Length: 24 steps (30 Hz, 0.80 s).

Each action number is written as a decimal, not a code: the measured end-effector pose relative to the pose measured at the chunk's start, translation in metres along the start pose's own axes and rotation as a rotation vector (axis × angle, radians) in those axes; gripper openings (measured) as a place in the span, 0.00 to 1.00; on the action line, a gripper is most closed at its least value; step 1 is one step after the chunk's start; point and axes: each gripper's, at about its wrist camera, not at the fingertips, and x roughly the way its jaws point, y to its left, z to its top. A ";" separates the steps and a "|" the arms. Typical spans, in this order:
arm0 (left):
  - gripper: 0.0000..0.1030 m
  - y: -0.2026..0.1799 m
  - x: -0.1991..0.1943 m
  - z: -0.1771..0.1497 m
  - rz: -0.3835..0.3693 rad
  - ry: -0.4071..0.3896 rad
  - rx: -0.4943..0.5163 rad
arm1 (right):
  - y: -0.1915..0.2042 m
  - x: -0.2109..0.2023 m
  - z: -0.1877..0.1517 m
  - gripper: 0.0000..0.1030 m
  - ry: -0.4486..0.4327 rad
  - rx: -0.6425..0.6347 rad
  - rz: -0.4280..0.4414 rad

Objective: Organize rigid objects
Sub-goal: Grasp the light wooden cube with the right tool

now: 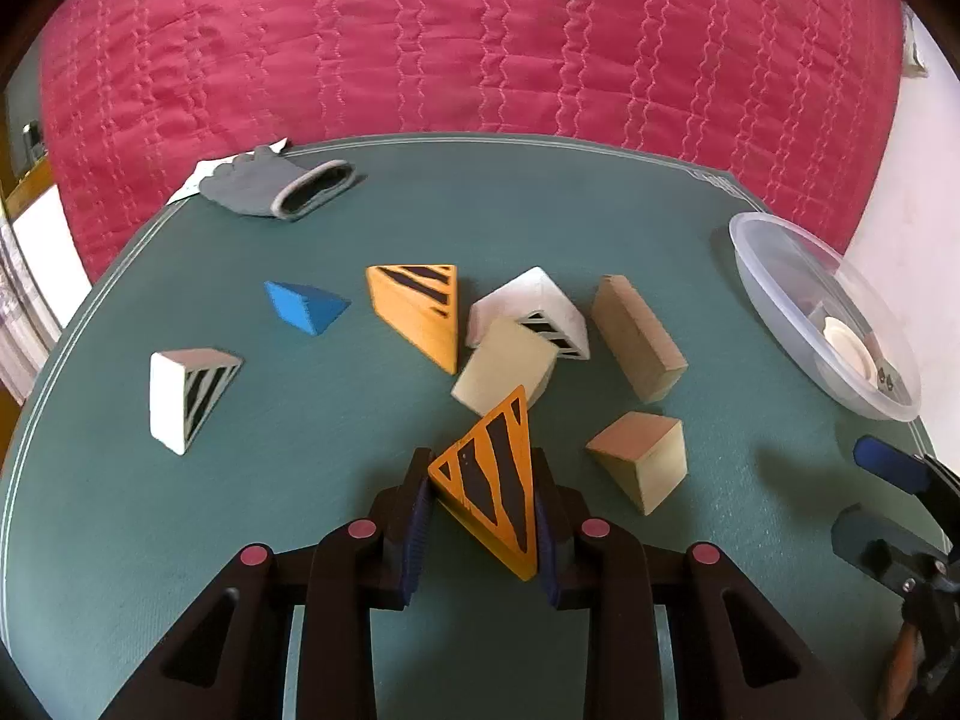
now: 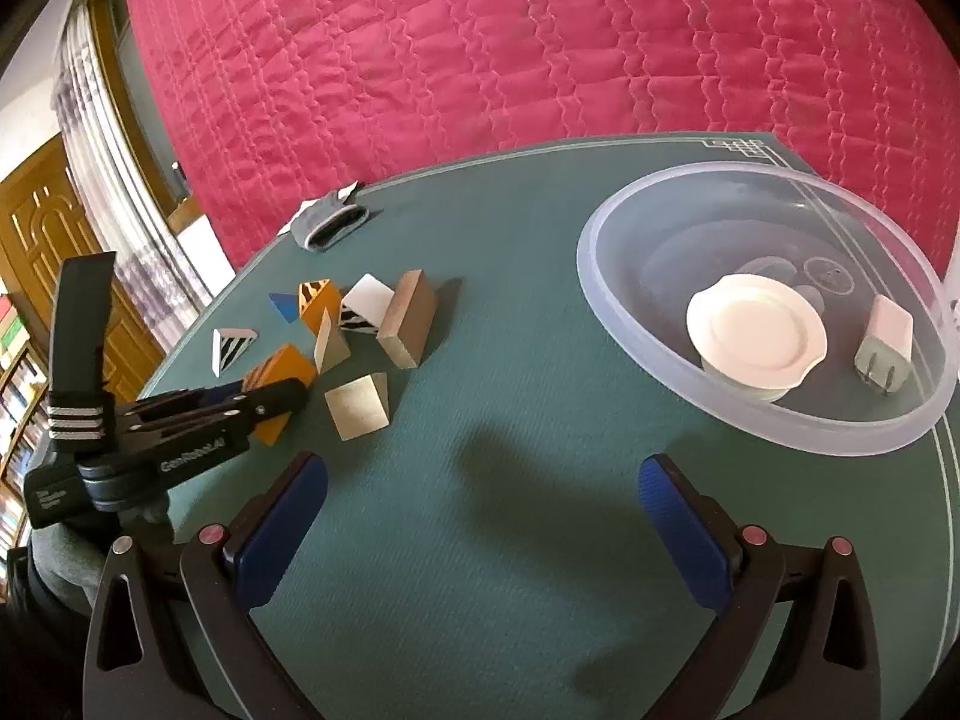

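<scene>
My left gripper is clamped on an orange striped wedge, its blue pads pressed against the wedge's two sides, the striped triangular face turned up toward me. Just beyond it lies a cream block, with a small tan block to the right and a long tan block past that. A white striped wedge leans against the cream block, and a second orange wedge sits just left of it. Further left are a blue wedge and another white wedge, well apart from the cluster. My right gripper hangs wide open over bare green mat, holding nothing. Ahead of it to the right stands a clear bowl holding a white lid and a charger plug. A grey glove lies at the mat's far edge.
</scene>
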 end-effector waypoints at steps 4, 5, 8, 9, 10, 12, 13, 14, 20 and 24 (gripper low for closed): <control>0.30 0.006 -0.010 -0.005 0.022 -0.026 0.000 | 0.006 0.003 0.000 1.00 0.012 -0.021 -0.003; 0.30 0.007 -0.013 -0.006 0.026 -0.031 0.003 | 0.008 0.004 0.000 1.00 0.016 -0.025 -0.003; 0.30 0.012 -0.018 -0.009 0.032 -0.040 0.007 | 0.019 0.012 -0.001 1.00 0.043 -0.057 -0.011; 0.30 0.014 -0.019 -0.011 0.035 -0.043 0.007 | 0.025 0.016 -0.001 1.00 0.053 -0.075 -0.010; 0.30 0.016 -0.021 -0.012 0.038 -0.045 0.006 | 0.031 0.018 -0.001 1.00 0.059 -0.089 -0.010; 0.30 0.019 -0.023 -0.015 0.045 -0.048 0.002 | 0.043 0.025 0.000 1.00 0.070 -0.122 -0.007; 0.30 0.021 -0.023 -0.016 0.047 -0.049 0.000 | 0.051 0.031 0.002 1.00 0.076 -0.141 -0.008; 0.30 0.023 -0.024 -0.018 0.049 -0.049 -0.003 | 0.055 0.034 0.004 1.00 0.079 -0.153 -0.008; 0.30 0.032 -0.025 -0.023 0.047 -0.039 -0.021 | 0.074 0.061 0.014 0.97 0.119 -0.196 -0.024; 0.30 0.034 -0.026 -0.024 0.045 -0.044 -0.026 | 0.078 0.070 0.020 0.93 0.126 -0.198 -0.045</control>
